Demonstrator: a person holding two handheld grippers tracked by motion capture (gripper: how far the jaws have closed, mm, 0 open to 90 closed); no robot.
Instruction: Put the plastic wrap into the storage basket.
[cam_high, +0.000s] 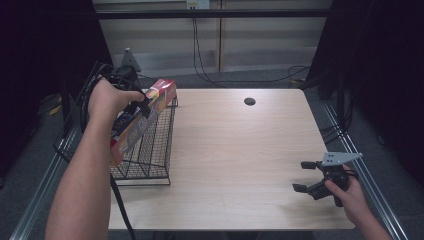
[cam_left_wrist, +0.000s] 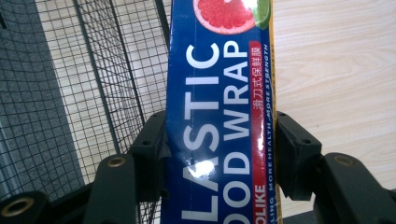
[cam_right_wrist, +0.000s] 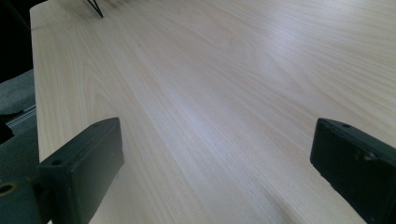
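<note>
The left tool (cam_left_wrist: 219, 154) is clamped on a long box of plastic food wrap (cam_left_wrist: 219, 116) — one black jaw is pressed against each long side of the blue carton, as seen in the left gripper view. On the box, white lettering, a red strip and a cut grapefruit picture at the far end can be read. In the high view the left tool (cam_high: 142, 106) is held up at the left of the tabletop (cam_high: 240, 150), and the box (cam_high: 142, 120) is carried tilted, its red end raised toward the far side and its other end lower, over the black wire basket (cam_high: 150, 150). Whether the box touches the basket's rim cannot be told. The basket stands at the left edge of the tabletop, with grey floor seen through its mesh in the left gripper view.

The right tool (cam_high: 306, 176) is held spread, nothing between its jaws — it hangs low over bare wood near the right front corner, well apart from the box. In the right gripper view both jaws are seen wide apart above the pale wood grain (cam_right_wrist: 210, 93). A small dark round hole (cam_high: 249, 101) is seen in the tabletop toward its far edge.
</note>
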